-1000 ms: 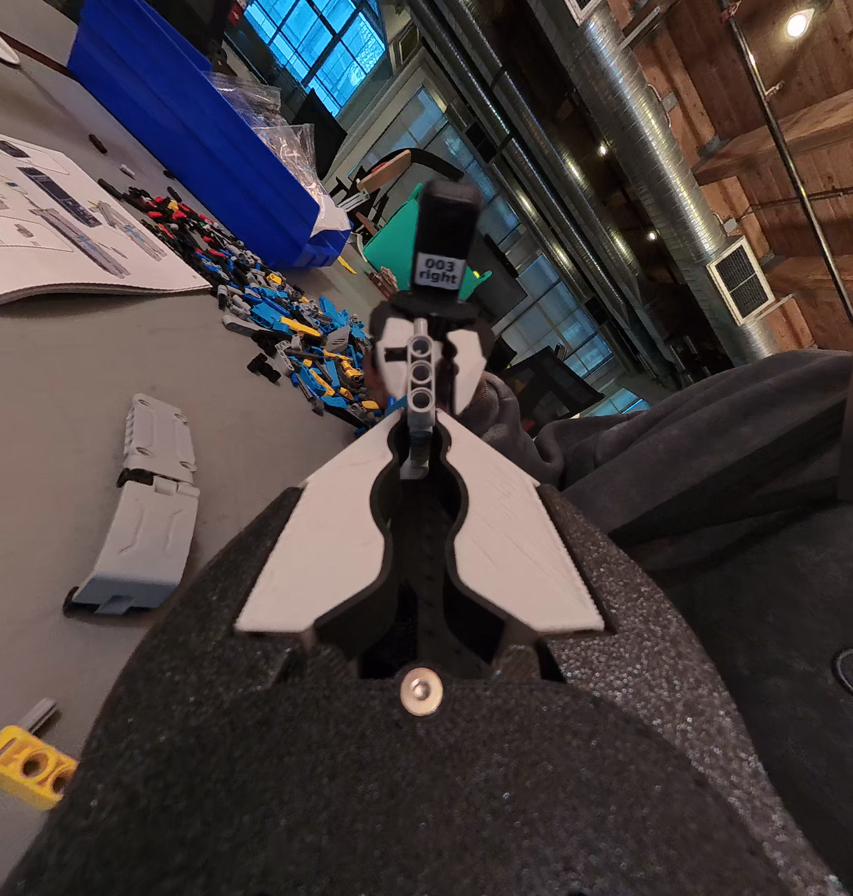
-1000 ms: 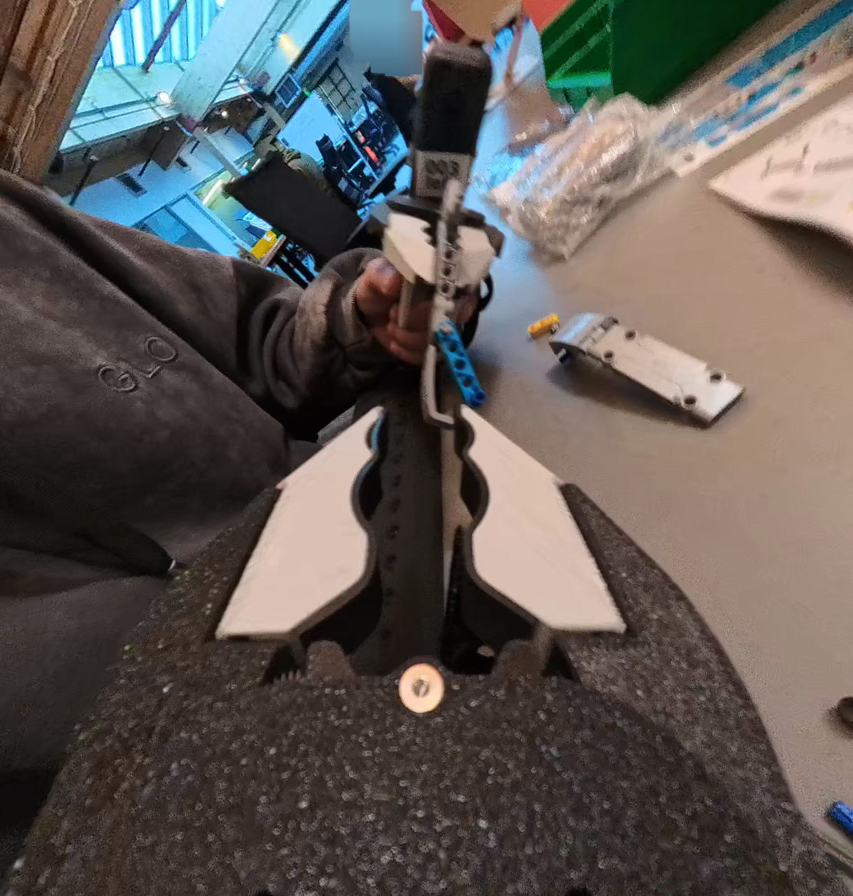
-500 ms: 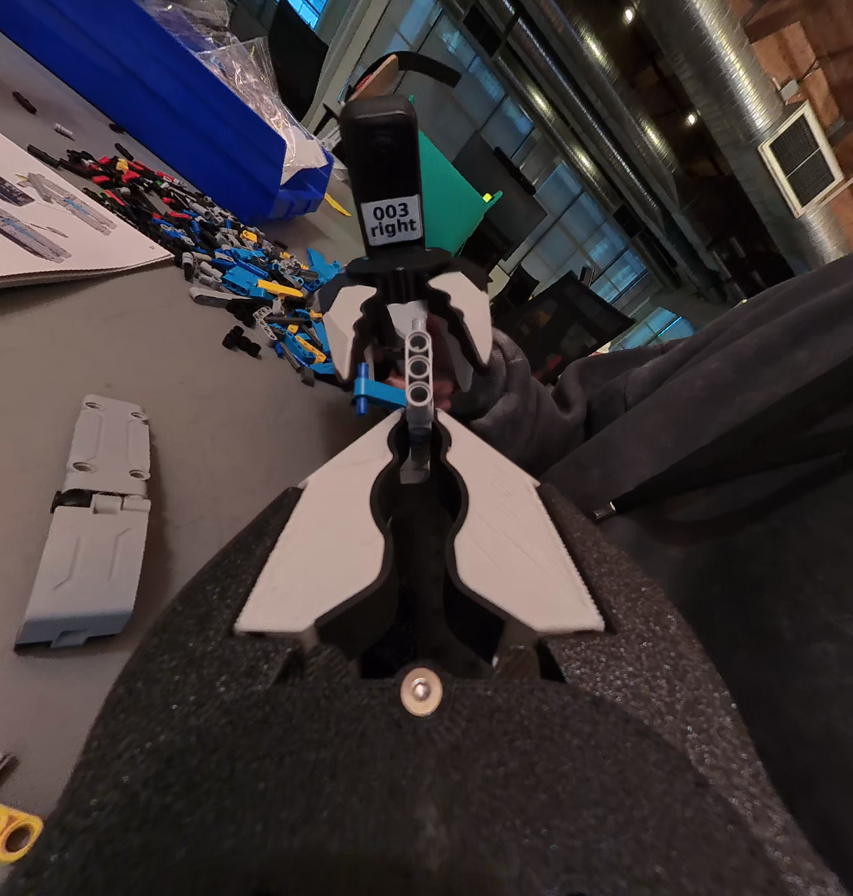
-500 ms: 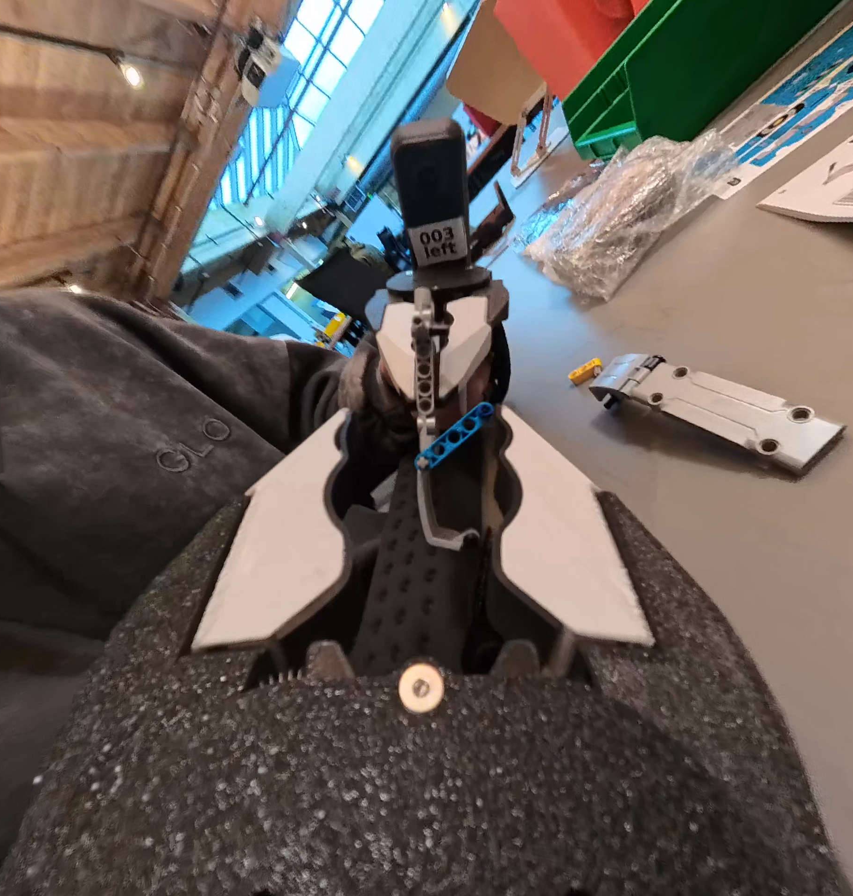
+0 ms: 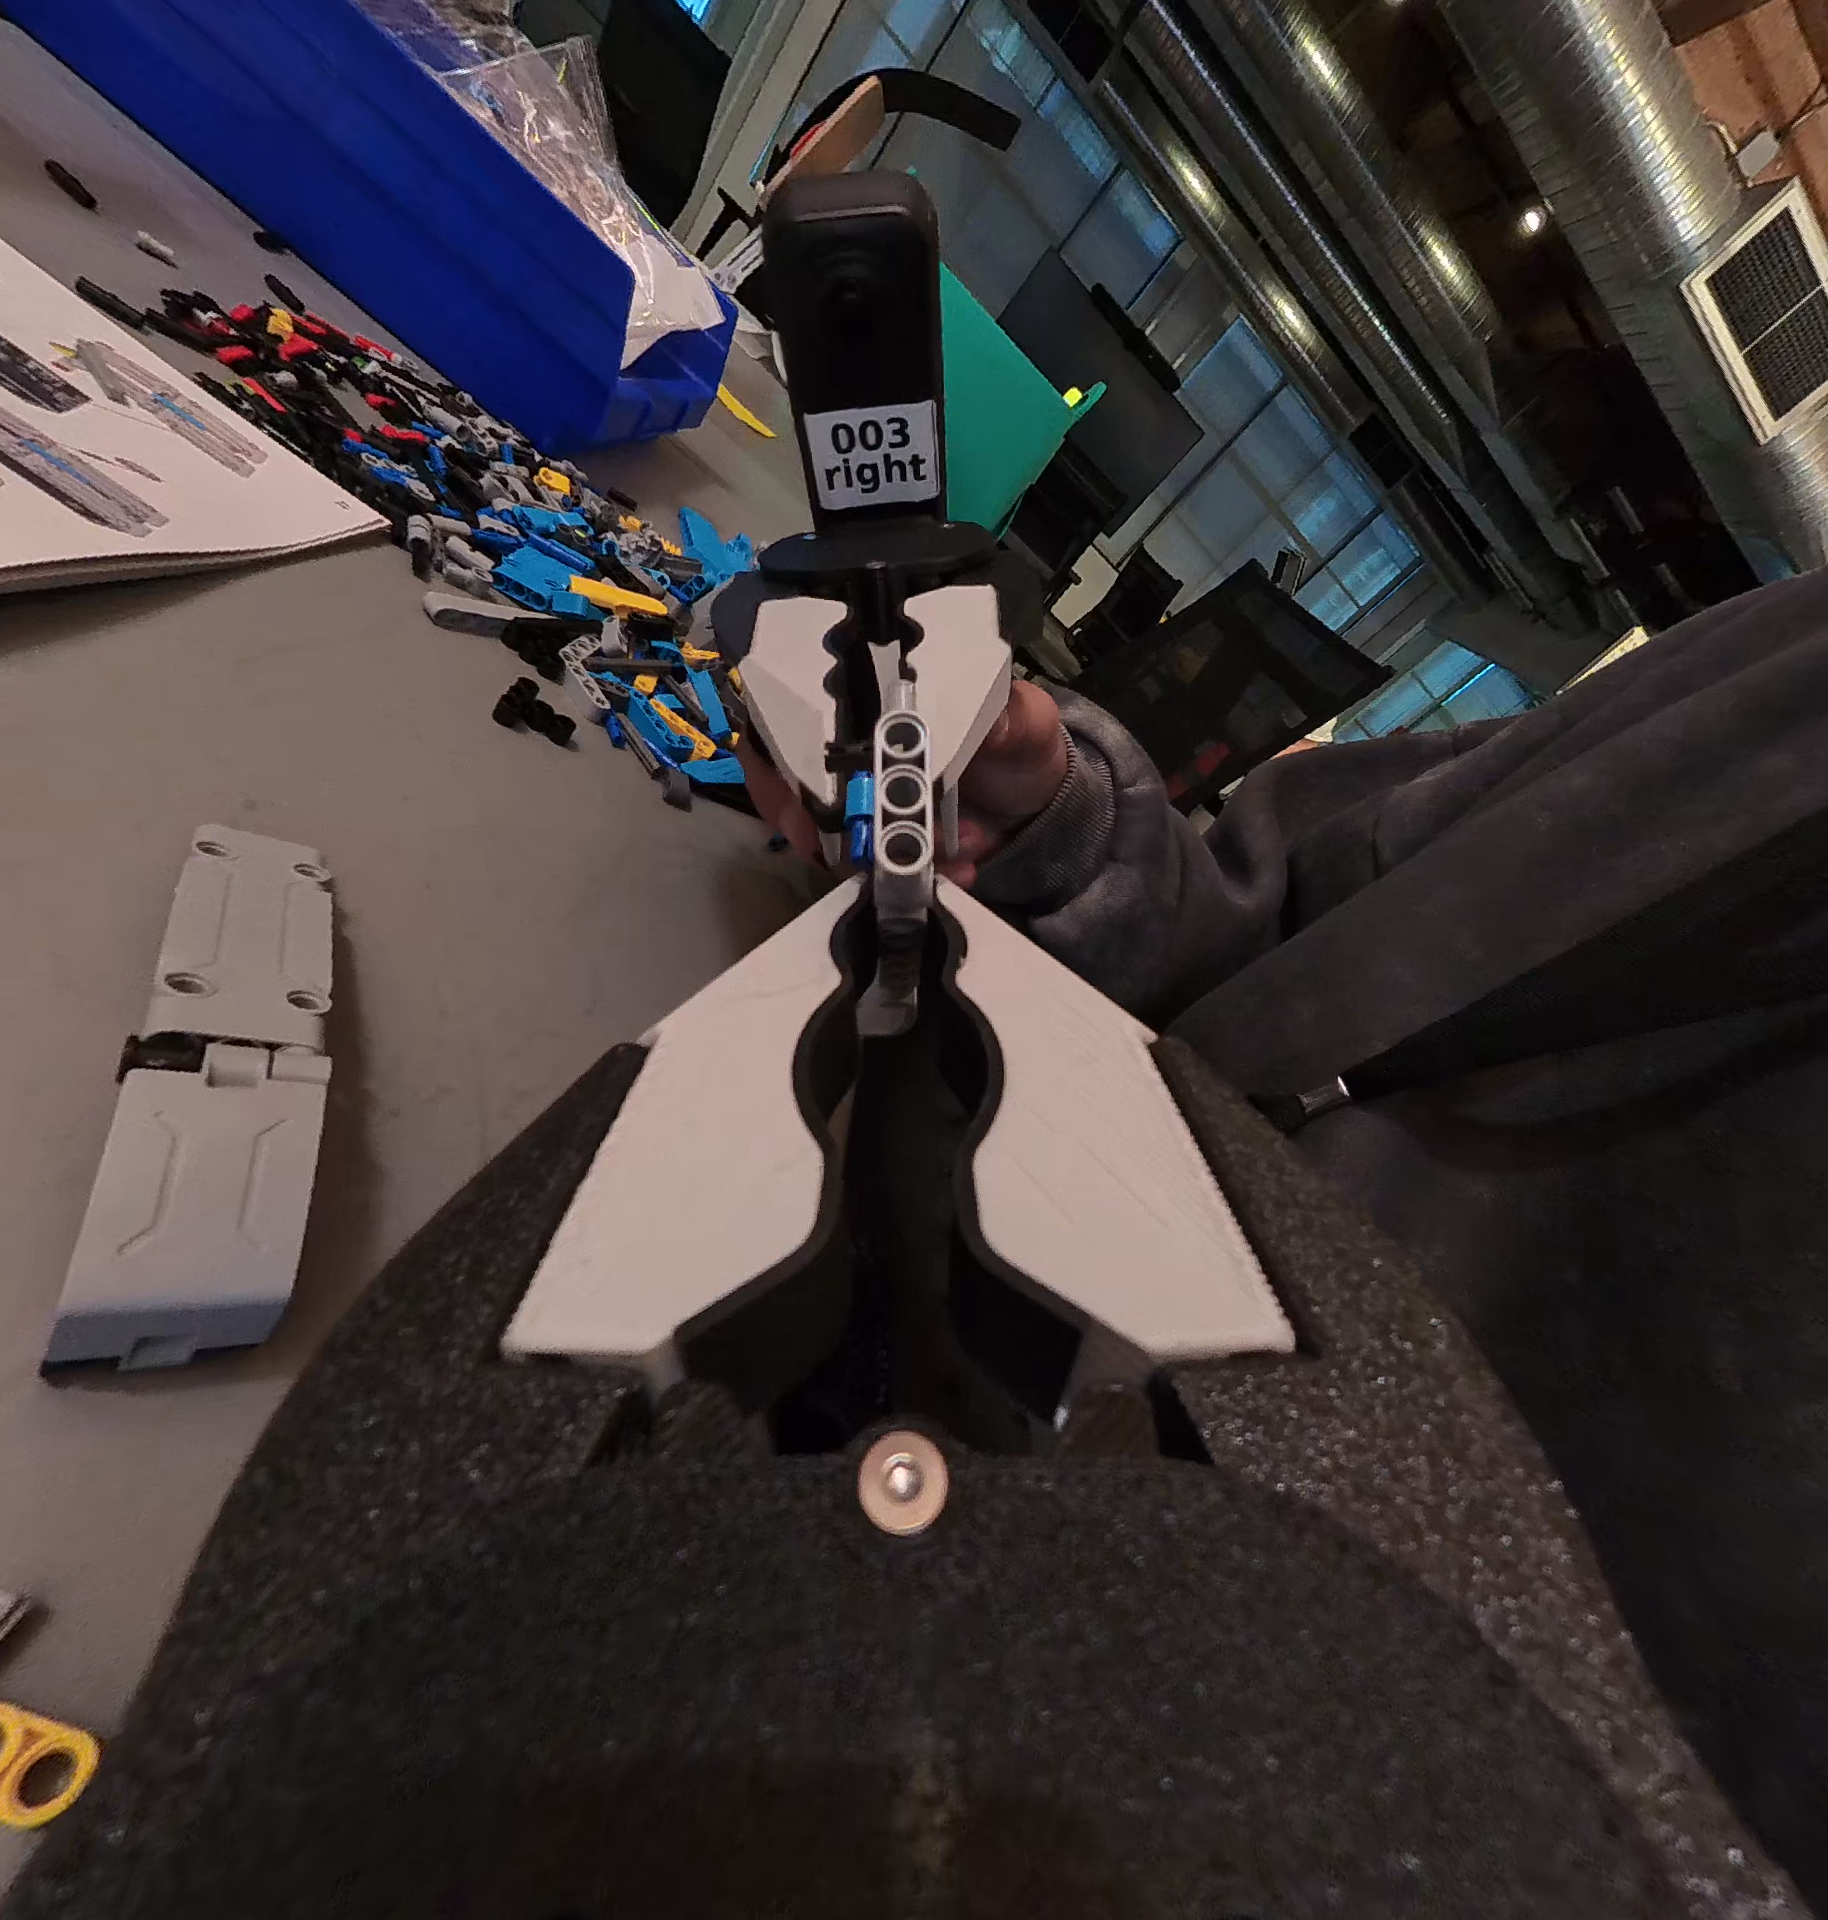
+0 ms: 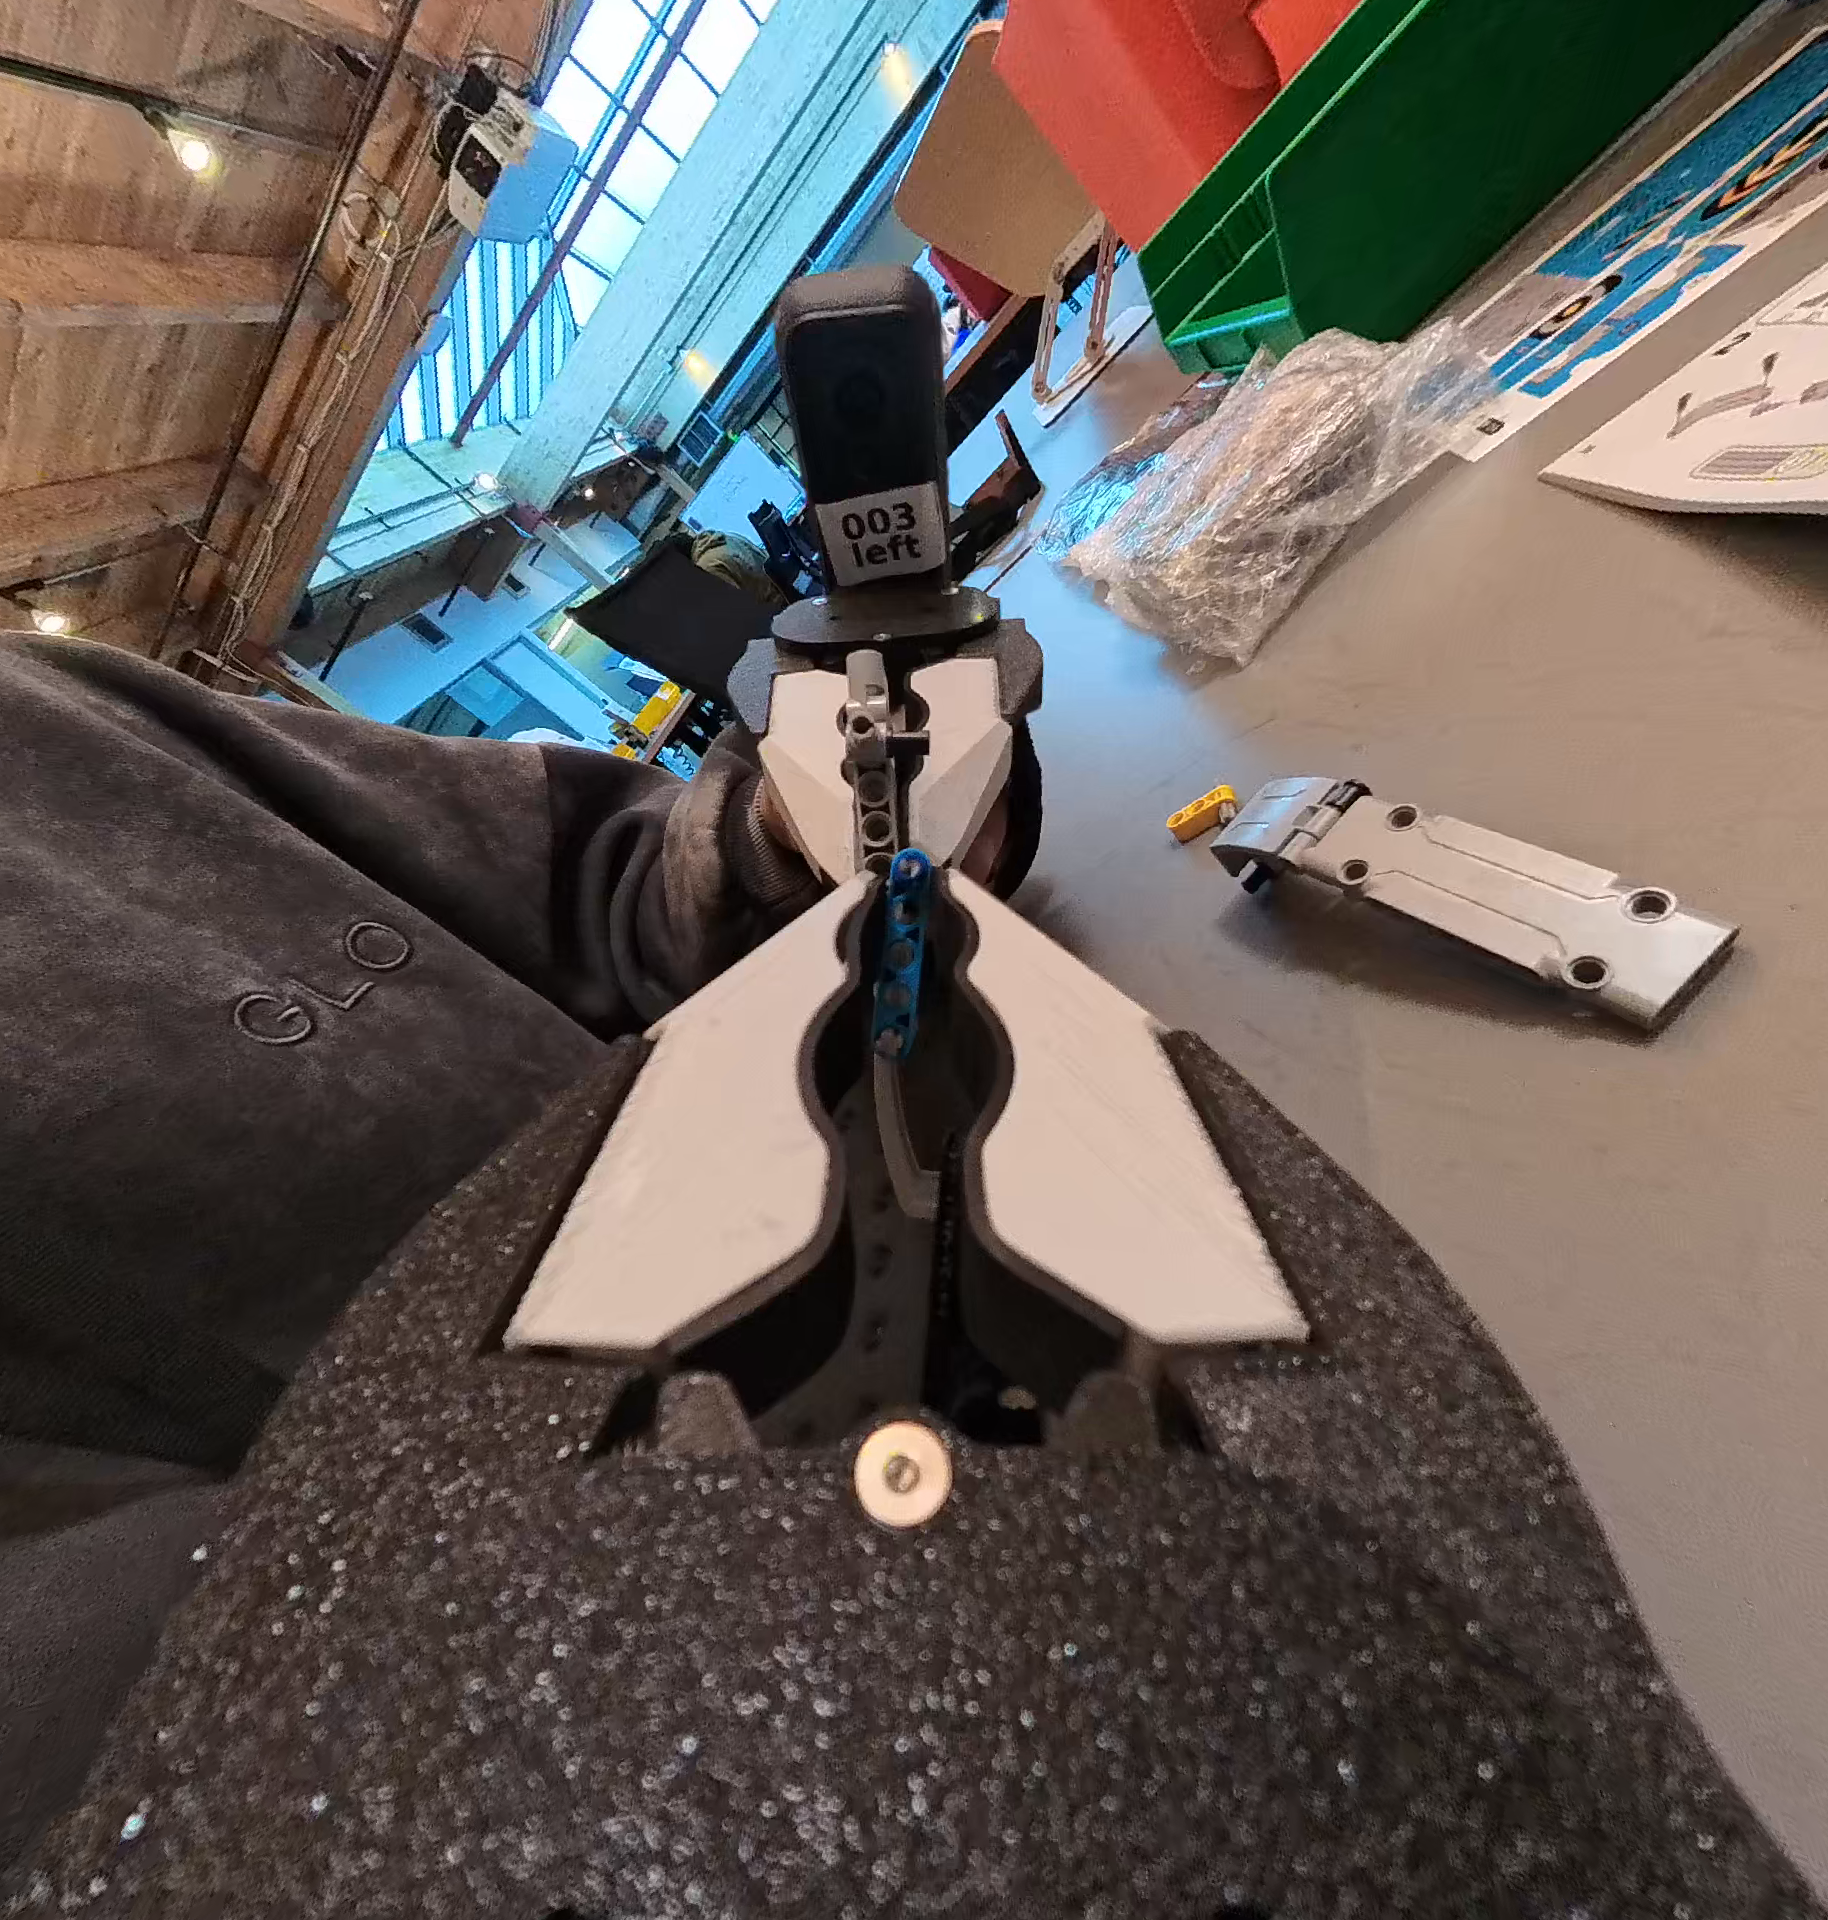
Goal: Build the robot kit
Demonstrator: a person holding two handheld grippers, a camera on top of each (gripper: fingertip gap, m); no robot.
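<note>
The grey table (image 5: pixel 453 935) lies left of the left gripper's fingers, bearing a hinged grey panel (image 5: pixel 203 1101) and a heap of small building pieces (image 5: pixel 577 592) (mostly blue and black). The left gripper (image 5: pixel 897 894) is clamped on a grey holed beam (image 5: pixel 902 795). Facing it, the right gripper (image 6: pixel 905 888) is clamped on a blue holed beam (image 6: pixel 897 961), the two tips nearly touching.
</note>
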